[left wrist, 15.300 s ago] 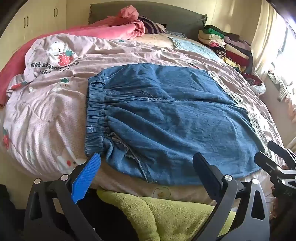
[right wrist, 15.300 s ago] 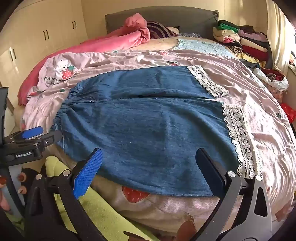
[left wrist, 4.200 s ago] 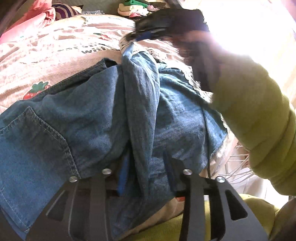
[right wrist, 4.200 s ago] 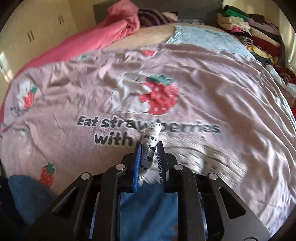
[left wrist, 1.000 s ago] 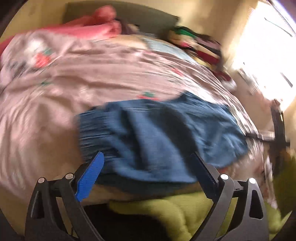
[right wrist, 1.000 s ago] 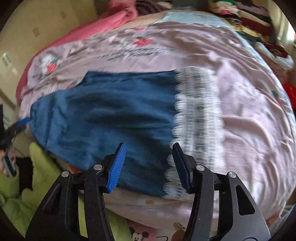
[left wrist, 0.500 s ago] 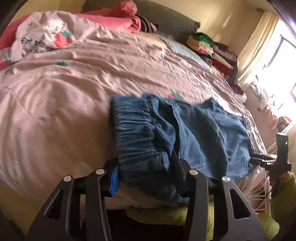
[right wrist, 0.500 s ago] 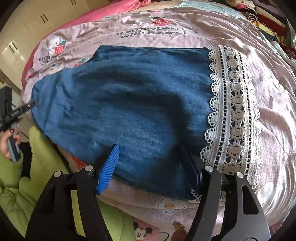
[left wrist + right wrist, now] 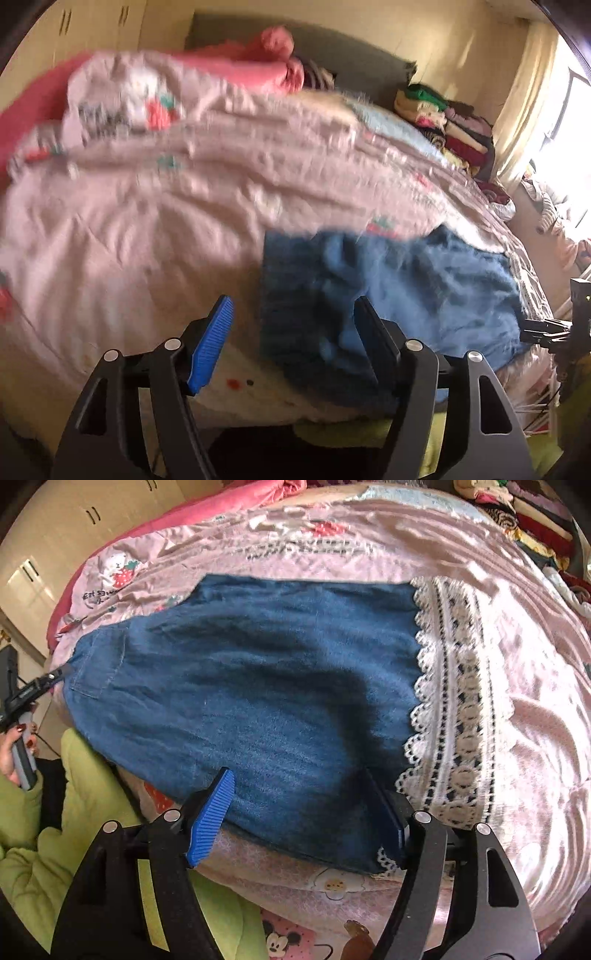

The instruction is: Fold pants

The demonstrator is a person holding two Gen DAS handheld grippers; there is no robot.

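Note:
The blue denim pants lie folded lengthwise on the pink quilt, with the white lace hem at the right. My right gripper hovers over the near edge by the hem. Its jaws are opening, with denim between them but the pads are not pressing. In the blurred left wrist view, my left gripper is also opening. The gathered waistband lies just beyond its fingers, not gripped. Each gripper also shows at the edge of the other's view: the right gripper and the left gripper.
A rolled pink blanket lies at the head of the bed. Stacked folded clothes sit at the far right corner by the curtain. A person's green sleeve is at the bed's near edge. Pale wardrobe doors stand to the left.
The left gripper has let go of the waistband, opened and drawn back; its view is now blurred. The right gripper's jaws have spread a little wider over the denim edge.

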